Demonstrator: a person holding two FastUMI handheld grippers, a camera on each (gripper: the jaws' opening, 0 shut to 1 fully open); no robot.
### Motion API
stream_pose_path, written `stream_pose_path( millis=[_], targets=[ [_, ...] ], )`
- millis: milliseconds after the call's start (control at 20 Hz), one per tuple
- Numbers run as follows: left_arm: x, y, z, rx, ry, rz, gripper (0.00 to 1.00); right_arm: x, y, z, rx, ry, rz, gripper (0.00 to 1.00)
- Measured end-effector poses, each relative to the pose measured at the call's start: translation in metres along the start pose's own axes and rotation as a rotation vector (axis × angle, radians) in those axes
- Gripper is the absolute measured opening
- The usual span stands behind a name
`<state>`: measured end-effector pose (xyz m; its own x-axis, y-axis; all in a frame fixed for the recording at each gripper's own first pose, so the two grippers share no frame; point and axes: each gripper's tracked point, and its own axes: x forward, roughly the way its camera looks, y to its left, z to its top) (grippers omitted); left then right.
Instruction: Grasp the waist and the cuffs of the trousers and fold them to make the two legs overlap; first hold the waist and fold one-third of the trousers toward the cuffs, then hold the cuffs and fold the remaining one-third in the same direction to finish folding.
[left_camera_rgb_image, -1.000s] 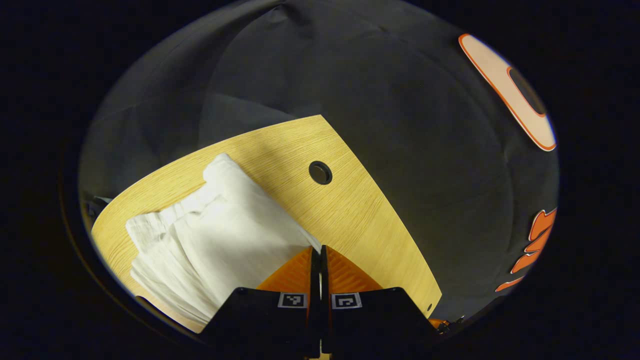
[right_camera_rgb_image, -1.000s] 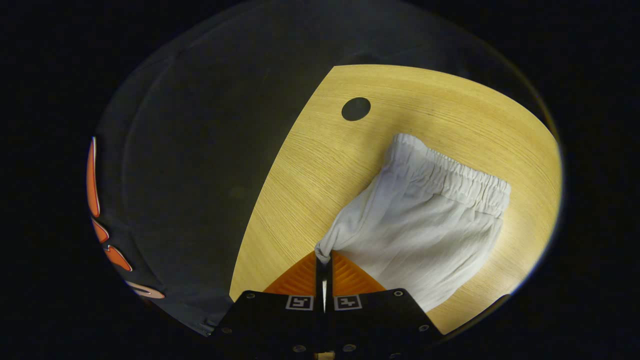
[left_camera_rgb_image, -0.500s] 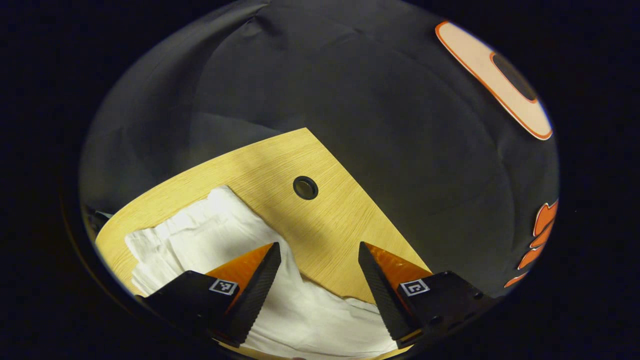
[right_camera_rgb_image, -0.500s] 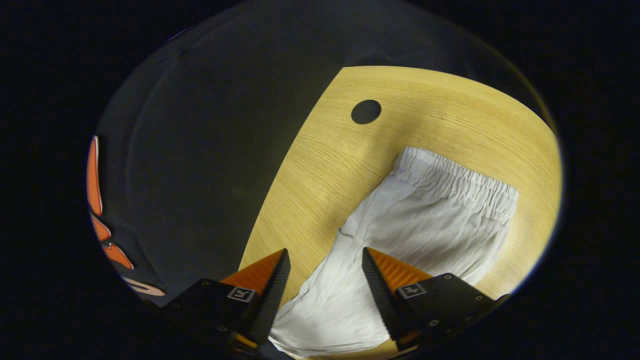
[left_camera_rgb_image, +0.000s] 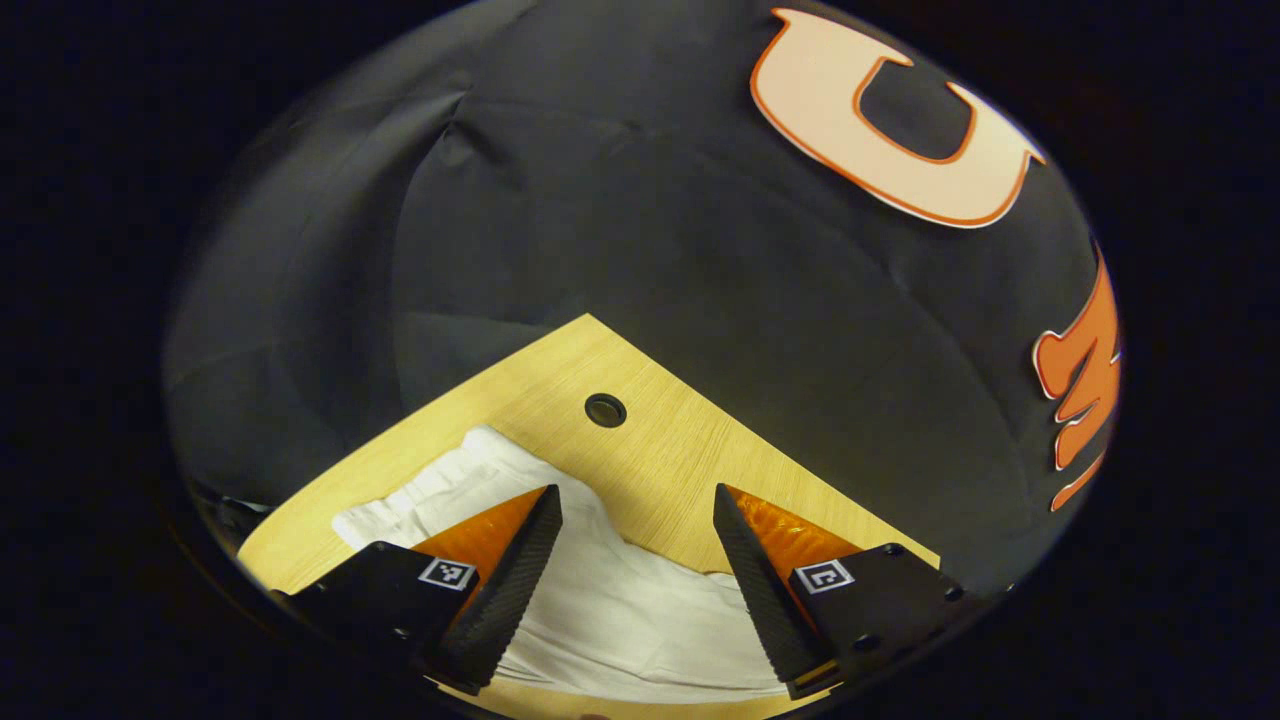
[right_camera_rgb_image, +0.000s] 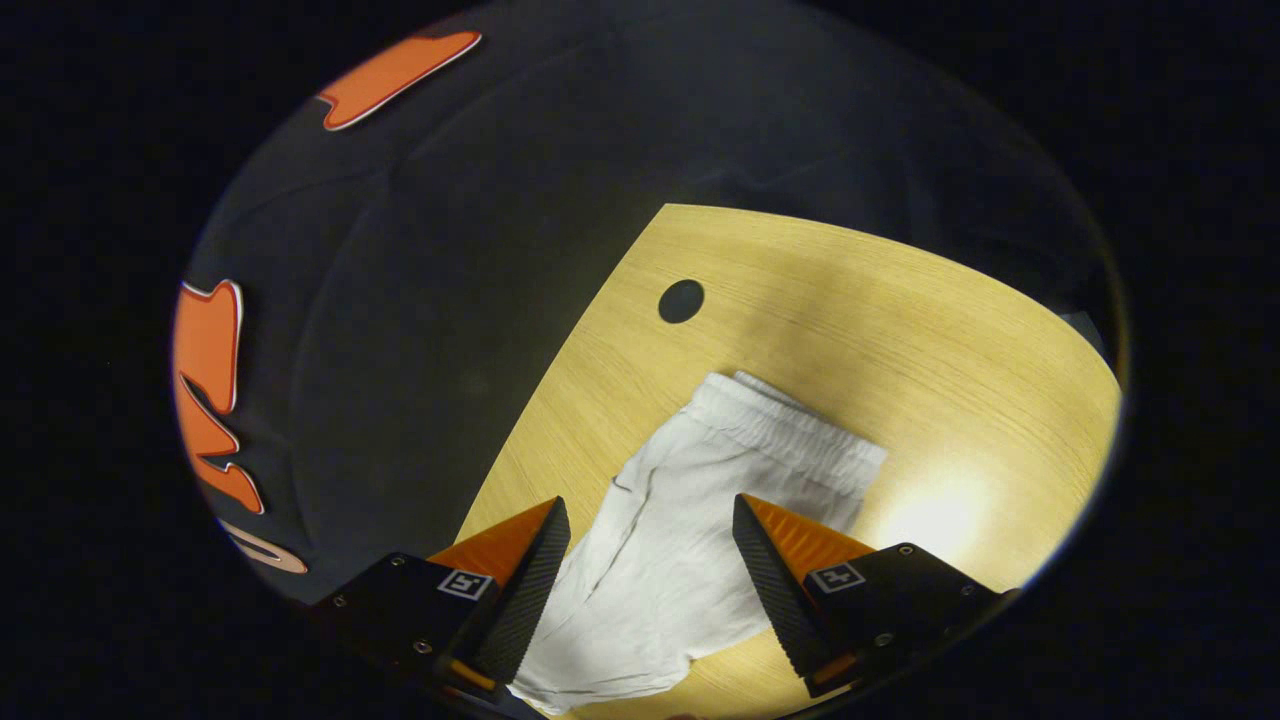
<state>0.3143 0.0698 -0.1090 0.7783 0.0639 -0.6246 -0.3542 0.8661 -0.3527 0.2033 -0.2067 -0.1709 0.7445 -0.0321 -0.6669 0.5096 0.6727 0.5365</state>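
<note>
Now both free: left gripper (left_camera_rgb_image: 636, 560) and right gripper (right_camera_rgb_image: 650, 570) gaping over white trousers (right_camera_rgb_image: 690, 520) lying flat on wooden table (right_camera_rgb_image: 900, 320), elastic waist (right_camera_rgb_image: 790, 425) toward cable hole (right_camera_rgb_image: 681, 301); legs look overlapped, so next: pinch waist, fold one-third toward cuffs.

Trousers on the table, below both grippers

The trousers (right_camera_rgb_image: 690, 520) lie flat on the table (right_camera_rgb_image: 900, 330), waistband toward the round hole (right_camera_rgb_image: 681, 301) (near the table's far edge). The left gripper (left_camera_rgb_image: 637, 540) and right gripper (right_camera_rgb_image: 650, 550) each hang over the cloth, fingers apart, not touching it.
</note>
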Motion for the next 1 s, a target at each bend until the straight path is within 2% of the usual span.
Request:
stream_pose_path(
  millis=[200, 500, 850, 1000],
  targets=[
    [-0.003, -0.002, 0.009, 0.065, -0.057, -0.015, 1.0, -0.005, -0.04, 0.011, 0.039, -0.012, -0.048, 0.99],
    [-0.009, -0.003, 0.017, 0.099, -0.081, 0.049, 1.0, 0.016, -0.087, 0.011, 0.083, 0.011, -0.126, 0.99],
    [-0.009, -0.008, 0.016, 0.046, -0.093, 0.071, 1.0, 0.046, -0.094, 0.007, 0.129, 0.053, -0.154, 0.99],
    [-0.009, -0.008, 0.018, 0.1, -0.113, 0.086, 1.0, 0.054, -0.097, 0.008, 0.156, 0.056, -0.166, 0.95]
  ],
)
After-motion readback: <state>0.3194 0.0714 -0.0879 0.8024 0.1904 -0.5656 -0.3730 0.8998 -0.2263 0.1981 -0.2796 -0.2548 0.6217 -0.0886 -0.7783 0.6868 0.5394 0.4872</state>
